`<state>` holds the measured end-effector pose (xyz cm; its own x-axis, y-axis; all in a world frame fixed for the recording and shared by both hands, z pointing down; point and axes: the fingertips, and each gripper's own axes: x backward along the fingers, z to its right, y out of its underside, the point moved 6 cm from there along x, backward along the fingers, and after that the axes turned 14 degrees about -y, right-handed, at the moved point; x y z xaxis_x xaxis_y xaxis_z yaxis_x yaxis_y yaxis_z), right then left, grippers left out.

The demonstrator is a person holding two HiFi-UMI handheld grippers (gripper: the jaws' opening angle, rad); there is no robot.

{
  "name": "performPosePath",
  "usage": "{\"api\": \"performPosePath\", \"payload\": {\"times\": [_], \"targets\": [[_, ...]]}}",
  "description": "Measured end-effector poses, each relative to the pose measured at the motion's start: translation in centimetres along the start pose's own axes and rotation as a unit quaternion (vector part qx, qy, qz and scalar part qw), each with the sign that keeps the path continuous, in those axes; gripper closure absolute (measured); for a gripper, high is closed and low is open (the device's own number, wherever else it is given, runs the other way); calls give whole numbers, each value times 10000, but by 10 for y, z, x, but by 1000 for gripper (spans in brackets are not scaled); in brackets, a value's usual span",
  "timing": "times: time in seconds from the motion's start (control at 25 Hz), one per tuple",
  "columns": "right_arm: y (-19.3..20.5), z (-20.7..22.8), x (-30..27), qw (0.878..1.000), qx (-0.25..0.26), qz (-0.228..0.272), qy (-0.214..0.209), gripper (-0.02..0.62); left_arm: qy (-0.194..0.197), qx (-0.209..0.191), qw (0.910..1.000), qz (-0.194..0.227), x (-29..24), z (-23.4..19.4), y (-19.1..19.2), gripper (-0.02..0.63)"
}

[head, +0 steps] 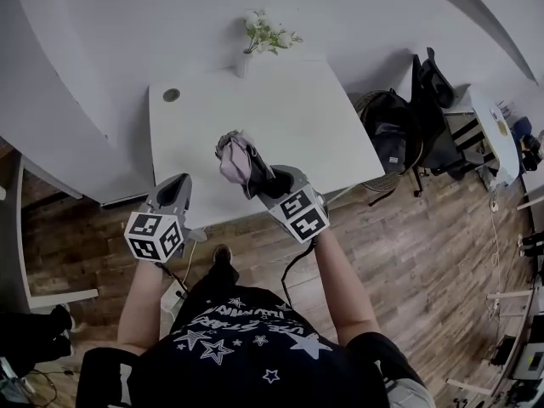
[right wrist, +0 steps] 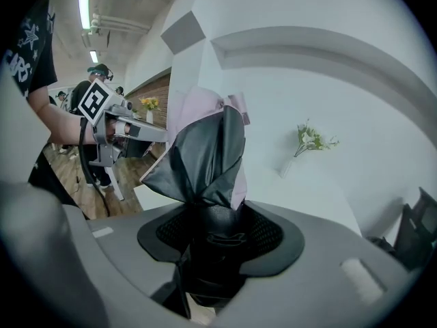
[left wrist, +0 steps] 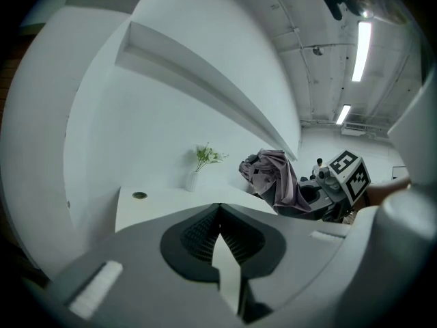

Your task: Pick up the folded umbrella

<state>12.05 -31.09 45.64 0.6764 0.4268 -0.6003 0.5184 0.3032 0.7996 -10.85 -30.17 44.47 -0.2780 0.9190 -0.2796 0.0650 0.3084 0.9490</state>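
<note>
Right claw (right wrist: pixel 218 241) pinches the folded umbrella (right wrist: pixel 205 149) by its dark lower end. Pink and grey cloth sticks up beyond the jaws, over the white table (head: pixel 280 117). Left claw (left wrist: pixel 220 248), apart on its left, is pressed together on nothing. The print on the shirt (head: pixel 246 347) is unreadable.

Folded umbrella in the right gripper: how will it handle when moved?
The umbrella has loose fabric folds flaring past the right gripper, so it will probably flop and sway. The jaws clamp its dark bunched end, likely stiffer. Seems light: one grip holds it up.
</note>
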Motion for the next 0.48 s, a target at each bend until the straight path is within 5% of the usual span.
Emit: {"api": "performPosePath", "payload": {"times": [0.48], "targets": [[35,-72,61,9966,-545,609,91,367,33,18,10000,74,84,43,29,603]]}}
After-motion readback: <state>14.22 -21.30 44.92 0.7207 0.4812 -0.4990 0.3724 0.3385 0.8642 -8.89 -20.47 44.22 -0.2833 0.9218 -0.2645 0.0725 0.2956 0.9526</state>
